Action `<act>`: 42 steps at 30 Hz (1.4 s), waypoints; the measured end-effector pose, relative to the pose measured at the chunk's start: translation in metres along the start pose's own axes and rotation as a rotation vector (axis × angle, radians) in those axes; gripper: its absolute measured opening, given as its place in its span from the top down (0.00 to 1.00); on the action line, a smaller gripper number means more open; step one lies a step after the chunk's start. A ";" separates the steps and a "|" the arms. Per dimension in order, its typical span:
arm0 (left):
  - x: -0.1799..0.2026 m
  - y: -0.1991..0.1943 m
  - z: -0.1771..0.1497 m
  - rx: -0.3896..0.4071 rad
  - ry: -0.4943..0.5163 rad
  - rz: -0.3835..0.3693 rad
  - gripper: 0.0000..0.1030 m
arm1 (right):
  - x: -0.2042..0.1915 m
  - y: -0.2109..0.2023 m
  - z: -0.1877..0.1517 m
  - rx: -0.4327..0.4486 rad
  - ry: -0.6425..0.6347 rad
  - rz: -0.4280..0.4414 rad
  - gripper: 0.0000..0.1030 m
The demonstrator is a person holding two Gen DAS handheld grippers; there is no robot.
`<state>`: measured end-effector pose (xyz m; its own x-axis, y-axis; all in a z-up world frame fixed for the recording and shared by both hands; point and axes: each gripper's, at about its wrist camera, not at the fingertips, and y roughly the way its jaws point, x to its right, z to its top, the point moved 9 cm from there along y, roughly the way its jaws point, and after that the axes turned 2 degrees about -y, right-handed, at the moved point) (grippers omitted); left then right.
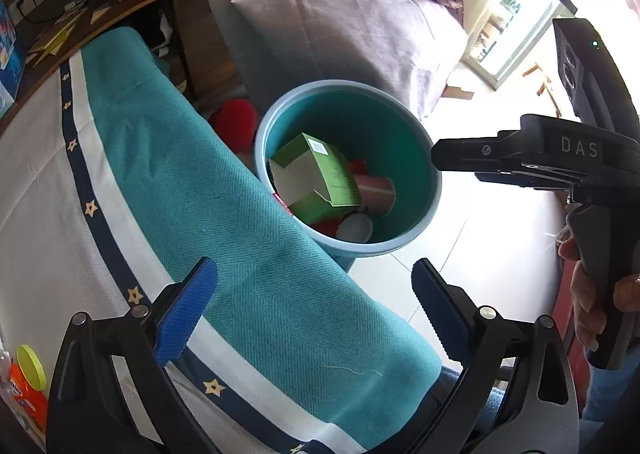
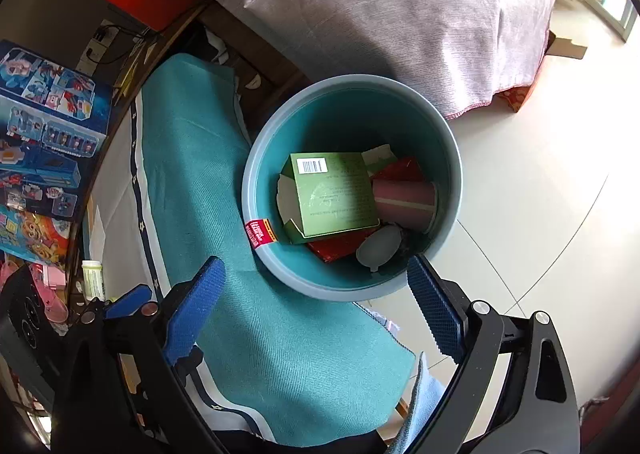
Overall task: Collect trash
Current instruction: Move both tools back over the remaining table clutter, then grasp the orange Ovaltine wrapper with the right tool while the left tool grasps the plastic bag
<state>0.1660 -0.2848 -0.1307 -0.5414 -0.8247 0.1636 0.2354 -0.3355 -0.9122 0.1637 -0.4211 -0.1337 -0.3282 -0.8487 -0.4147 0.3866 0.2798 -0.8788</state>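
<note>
Drop step looks done — green carton (image 2: pixel 334 193), pink cup (image 2: pixel 404 199) and wrappers lie inside teal bin (image 2: pixel 352 87). Right gripper (image 2: pixel 316 306) and left gripper (image 1: pixel 314 308) both wide, empty. Next — find remaining trash on the table.

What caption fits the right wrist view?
Open right gripper above a bin holding a green box, a pink cup and red wrappers.

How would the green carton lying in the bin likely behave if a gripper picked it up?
The green carton is probably light: its end flap hangs open and the inside looks empty. It would likely crush easily under a firm squeeze, being thin card with one end unsealed. Its flat faces suggest it would slide rather than roll inside the blue bin.
</note>
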 end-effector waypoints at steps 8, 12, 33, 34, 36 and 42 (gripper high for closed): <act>-0.035 -0.023 -0.022 0.026 -0.065 0.008 0.04 | -0.049 0.010 -0.015 -0.037 -0.081 0.000 0.14; -0.064 -0.033 -0.038 0.033 -0.128 0.024 0.04 | -0.082 0.018 -0.024 -0.064 -0.152 -0.003 0.14; -0.265 -0.131 -0.180 0.148 -0.497 0.241 0.04 | -0.268 0.093 -0.105 -0.272 -0.506 0.014 0.14; -0.272 -0.135 -0.187 0.152 -0.510 0.244 0.04 | -0.278 0.096 -0.110 -0.280 -0.527 0.014 0.14; -0.286 -0.143 -0.204 0.162 -0.541 0.249 0.04 | -0.299 0.104 -0.122 -0.303 -0.565 0.024 0.14; -0.331 -0.166 -0.247 0.198 -0.642 0.266 0.04 | -0.365 0.124 -0.158 -0.370 -0.659 0.090 0.14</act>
<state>0.1070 0.1559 -0.1264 0.1213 -0.9743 0.1897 0.4682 -0.1123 -0.8765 0.1953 -0.0058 -0.1292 0.3182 -0.8754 -0.3638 0.0353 0.3944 -0.9182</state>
